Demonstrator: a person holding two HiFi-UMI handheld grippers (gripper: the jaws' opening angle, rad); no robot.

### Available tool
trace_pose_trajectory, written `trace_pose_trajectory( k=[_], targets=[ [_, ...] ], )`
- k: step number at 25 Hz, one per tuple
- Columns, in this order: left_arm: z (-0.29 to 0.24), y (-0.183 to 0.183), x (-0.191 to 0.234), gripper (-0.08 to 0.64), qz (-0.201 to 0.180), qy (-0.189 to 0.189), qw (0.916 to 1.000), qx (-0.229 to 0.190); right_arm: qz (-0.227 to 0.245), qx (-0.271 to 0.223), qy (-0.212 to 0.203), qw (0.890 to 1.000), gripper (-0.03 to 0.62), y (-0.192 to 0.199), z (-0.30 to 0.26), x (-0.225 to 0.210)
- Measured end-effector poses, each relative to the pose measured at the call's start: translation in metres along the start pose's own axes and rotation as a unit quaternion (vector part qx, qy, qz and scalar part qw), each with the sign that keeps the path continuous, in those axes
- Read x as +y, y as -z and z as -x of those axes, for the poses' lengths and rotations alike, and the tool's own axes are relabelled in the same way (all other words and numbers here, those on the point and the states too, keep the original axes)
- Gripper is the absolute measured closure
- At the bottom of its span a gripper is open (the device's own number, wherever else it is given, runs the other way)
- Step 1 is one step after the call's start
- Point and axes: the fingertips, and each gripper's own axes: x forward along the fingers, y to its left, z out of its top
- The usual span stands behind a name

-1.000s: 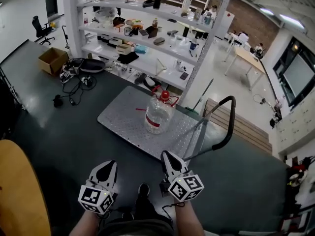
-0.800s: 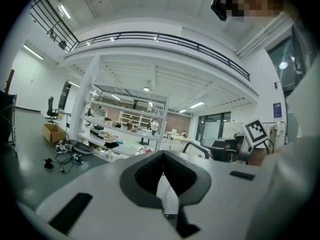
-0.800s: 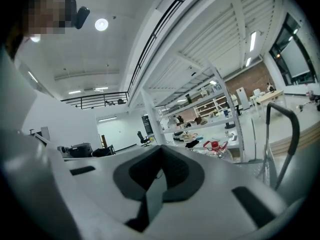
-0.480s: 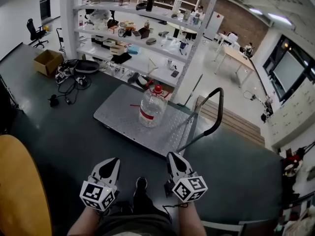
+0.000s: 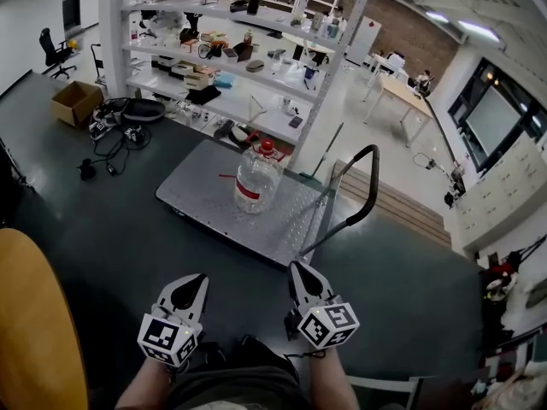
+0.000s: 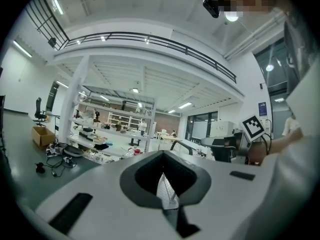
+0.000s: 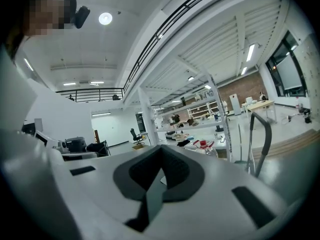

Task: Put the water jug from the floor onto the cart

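Both are being held low in front of the body, side by side but apart, and pointed roughly level and forward. The left gripper [image 5: 191,282] is being carried with its jaws together, nothing between them. Same deal for the right gripper [image 5: 299,272]. The left forearm [image 5: 144,389] and right forearm [image 5: 332,383] are being tucked in close.

Dark grey floor [image 5: 102,220] occupies the centre and left of the head view. A white open shelving rack [image 5: 214,62], fully loaded, spans the top. A cardboard box [image 5: 73,102] and a black office chair [image 5: 53,51] sit at upper left, with loose cables [image 5: 111,139] near the box. Upper right shows a brick wall [image 5: 410,37], a pale table [image 5: 406,92] and a lit ceiling strip light [image 5: 479,31]. A wooden slatted platform [image 5: 402,207] lies at right centre.
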Motion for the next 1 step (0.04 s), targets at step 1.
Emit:
trace_pose_trajectory(
  k=[1],
  targets=[
    [0.0005, -0.0004, -0.0017, 0.555, -0.007, 0.004, 1.0000, -0.001, 0.001, -0.001, 0.000, 1.000, 0.603, -0.0003, -0.0004, -0.0001]
  ],
)
